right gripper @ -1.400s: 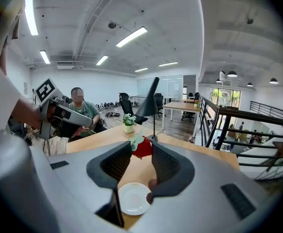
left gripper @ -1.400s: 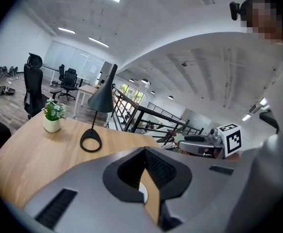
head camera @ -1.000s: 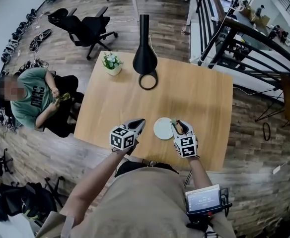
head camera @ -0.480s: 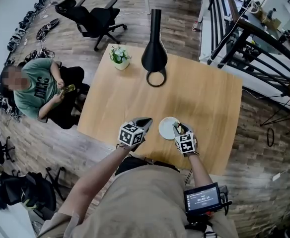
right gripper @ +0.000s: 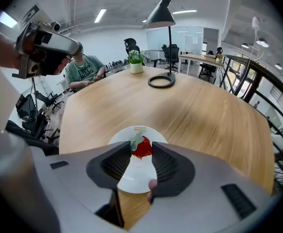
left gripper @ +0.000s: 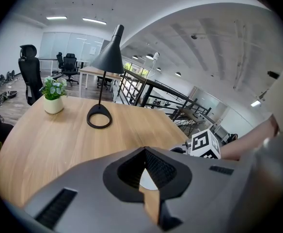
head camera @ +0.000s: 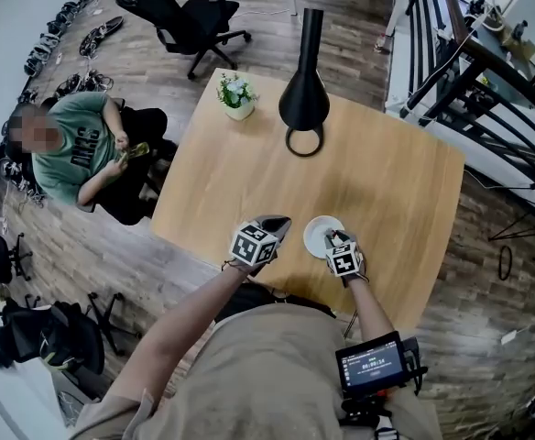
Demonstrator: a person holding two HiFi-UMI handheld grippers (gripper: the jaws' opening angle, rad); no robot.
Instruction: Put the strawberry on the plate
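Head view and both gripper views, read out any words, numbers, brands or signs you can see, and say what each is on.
Green shirt: dark chest print, too blurred to read.
Screen at the waist: pale digits, too small to read.
Plate: faint yellowish rim mark, unreadable.
Marker cubes: square patterns only, no letters.
Nothing legible to quote.

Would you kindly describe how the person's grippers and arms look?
Both the left gripper and the right gripper have grey, wedge-shaped jaws lined with black ribbed pads. Each carries a white cube with black square markers. The forearms are bare below a beige top.
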